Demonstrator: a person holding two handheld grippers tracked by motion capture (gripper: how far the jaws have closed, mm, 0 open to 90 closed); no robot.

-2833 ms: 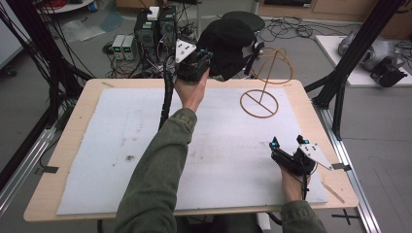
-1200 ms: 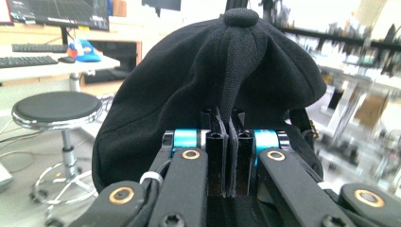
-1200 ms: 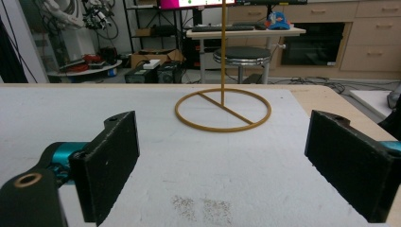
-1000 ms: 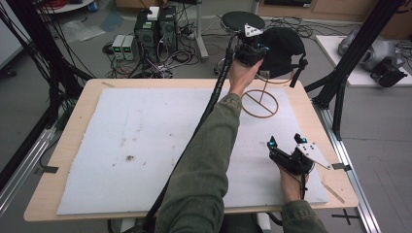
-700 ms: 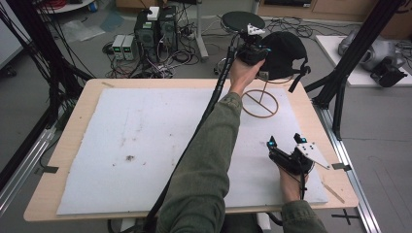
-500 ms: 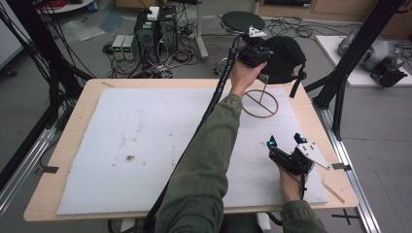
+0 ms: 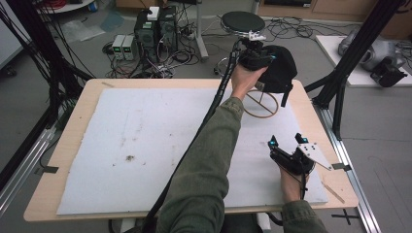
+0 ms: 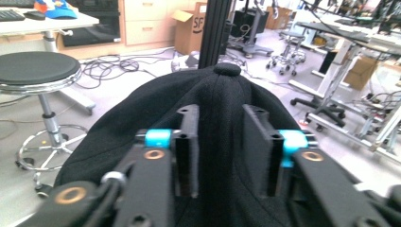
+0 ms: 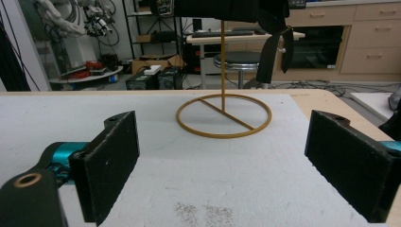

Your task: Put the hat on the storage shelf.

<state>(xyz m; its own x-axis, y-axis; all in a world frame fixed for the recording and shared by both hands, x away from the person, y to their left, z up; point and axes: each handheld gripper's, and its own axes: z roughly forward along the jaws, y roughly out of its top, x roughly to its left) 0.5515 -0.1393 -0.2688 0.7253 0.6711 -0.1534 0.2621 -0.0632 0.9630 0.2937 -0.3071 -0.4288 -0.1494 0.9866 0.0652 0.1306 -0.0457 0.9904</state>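
Note:
A black cap (image 7: 280,69) hangs above the far right corner of the table, over a gold wire stand (image 7: 261,105) made of a ring base and an upright rod. My left gripper (image 7: 254,52) is shut on the cap; in the left gripper view the cap's fabric (image 8: 222,94) bulges between the jaws, with its top button facing away. In the right gripper view the stand's rod (image 9: 222,71) rises to the cap (image 9: 222,8), whose strap dangles to the right. My right gripper (image 7: 285,141) rests open on the mat at the near right, and its pads (image 9: 111,161) hold nothing.
A white mat (image 7: 145,145) covers most of the wooden table (image 7: 73,121), with a small dark smudge (image 7: 130,158) at its left middle. A black frame post (image 7: 340,82) stands just off the right edge. A stool (image 7: 243,22) and electronics boxes (image 7: 155,29) sit on the floor behind.
My left hand has carried the cap from the middle of the far edge rightward to above the stand, then crept a little farther right. The right gripper has stayed put.

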